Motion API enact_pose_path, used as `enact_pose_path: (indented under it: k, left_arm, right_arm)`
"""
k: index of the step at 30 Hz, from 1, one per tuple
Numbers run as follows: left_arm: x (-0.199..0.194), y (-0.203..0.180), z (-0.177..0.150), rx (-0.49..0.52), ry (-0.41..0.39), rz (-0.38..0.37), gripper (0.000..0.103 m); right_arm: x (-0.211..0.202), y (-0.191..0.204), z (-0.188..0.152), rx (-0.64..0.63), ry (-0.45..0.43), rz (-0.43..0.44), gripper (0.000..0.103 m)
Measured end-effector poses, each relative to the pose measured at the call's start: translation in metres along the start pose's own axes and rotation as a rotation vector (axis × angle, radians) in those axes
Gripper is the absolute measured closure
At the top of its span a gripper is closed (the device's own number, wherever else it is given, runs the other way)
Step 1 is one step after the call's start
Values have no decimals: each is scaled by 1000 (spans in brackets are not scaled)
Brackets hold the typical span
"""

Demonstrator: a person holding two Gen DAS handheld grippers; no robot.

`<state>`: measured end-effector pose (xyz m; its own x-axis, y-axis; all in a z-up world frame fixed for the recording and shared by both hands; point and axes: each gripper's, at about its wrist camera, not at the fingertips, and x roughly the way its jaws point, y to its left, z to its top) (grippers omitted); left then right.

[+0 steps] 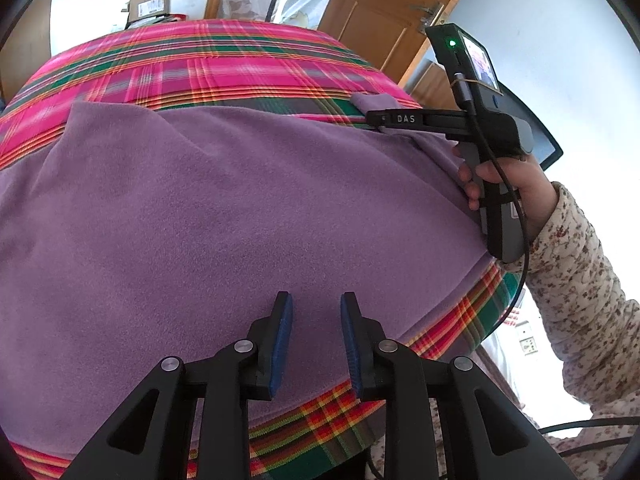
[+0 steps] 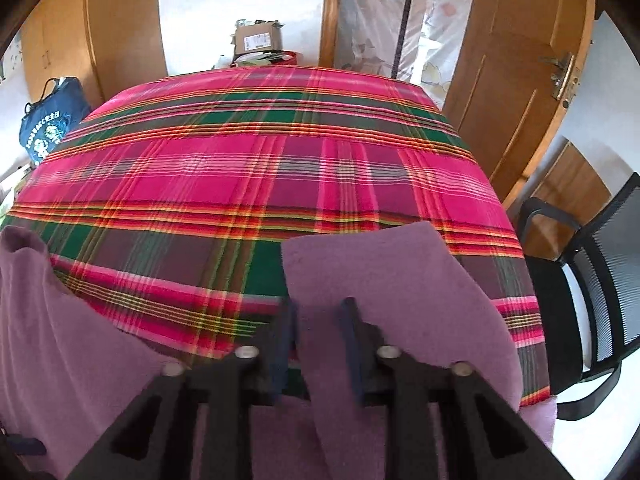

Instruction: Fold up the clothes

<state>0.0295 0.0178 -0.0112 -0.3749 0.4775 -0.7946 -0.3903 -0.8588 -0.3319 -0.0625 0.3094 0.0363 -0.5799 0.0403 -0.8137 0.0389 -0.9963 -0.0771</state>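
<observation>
Left wrist view first: your left gripper (image 1: 316, 340) hangs over the near part of the purple fleece garment (image 1: 224, 216), its blue-padded fingers (image 1: 282, 336) apart with only flat cloth showing between them, so nothing is gripped on this side. The garment lies spread across the plaid cloth (image 1: 200, 68) that covers the table, filling most of the near half and reaching close to the front edge. Off to the right you can see your right gripper (image 1: 374, 118), held in your hand (image 1: 508, 176), with its tips at the garment's far right corner, where a small flap of fleece stands up around them. Right wrist view next: the right gripper's fingers (image 2: 352, 332) stand close together with a raised flap of that fleece running up between and over them; it looks pinched, though the cloth hides the pads' contact. More of the garment rises at the left edge of this view, and the far half of the plaid is bare. By my reading you are at the start of a fold, with one corner taken. Next, your left needs a matching edge or corner to close on, so both carry the cloth over evenly without dragging the plaid.
</observation>
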Motion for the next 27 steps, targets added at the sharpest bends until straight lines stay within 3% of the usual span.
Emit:
enact_pose_path:
  k: [6, 19, 27]
  left_arm:
    - [2, 0, 0, -3, 0, 4, 77]
    - [4, -2, -2, -8, -3, 10, 77]
    - [5, -5, -1, 0, -3, 27, 77]
  right_arm:
    - [-6, -6, -3, 25, -2, 14, 97]
    - [-45, -46, 1, 154, -108, 90, 98]
    - [-98, -97, -19, 308, -223, 102, 98]
